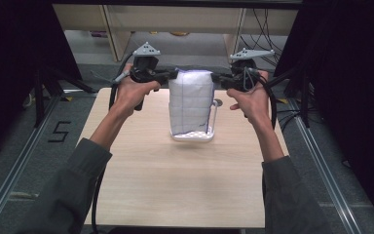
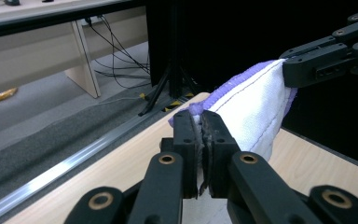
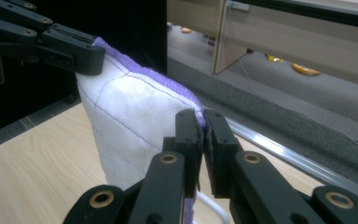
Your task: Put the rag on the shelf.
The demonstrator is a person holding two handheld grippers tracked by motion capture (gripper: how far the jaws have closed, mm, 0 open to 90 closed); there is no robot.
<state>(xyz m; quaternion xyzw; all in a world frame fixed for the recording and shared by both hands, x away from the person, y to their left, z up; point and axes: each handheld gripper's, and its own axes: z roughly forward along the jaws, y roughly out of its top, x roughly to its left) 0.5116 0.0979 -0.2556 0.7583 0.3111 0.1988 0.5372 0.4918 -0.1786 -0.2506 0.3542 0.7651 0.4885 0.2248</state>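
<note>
Nearest the camera in the high view, two sleeved forearms reach forward over the wooden table point(image 1: 141, 190), each hand wrapped round a gripper handle. Beyond them, the left gripper point(image 1: 171, 74) and the right gripper point(image 1: 217, 78) face each other at about the same height above the far half of the table, with a white quilted cloth point(image 1: 191, 100) stretched between them. Each gripper has its jaws pinched tight on one top corner of the cloth: the left gripper view shows the left gripper point(image 2: 200, 122) closed on the purple-trimmed edge, and the right gripper view shows the right gripper point(image 3: 202, 120) clamped the same way on the opposite corner.

So the cloth hangs as an upright sheet, its top edge running straight from one set of fingers to the other and its length dropping down toward the table. Below it, its bottom end sits in or just behind a clear plastic container point(image 1: 213, 127) resting on the table; which of the two I cannot tell. Neither hand is nearer; the cloth lies squarely between them, so any lift or lowering probably needs both hands moving together to keep that top edge level.
</note>
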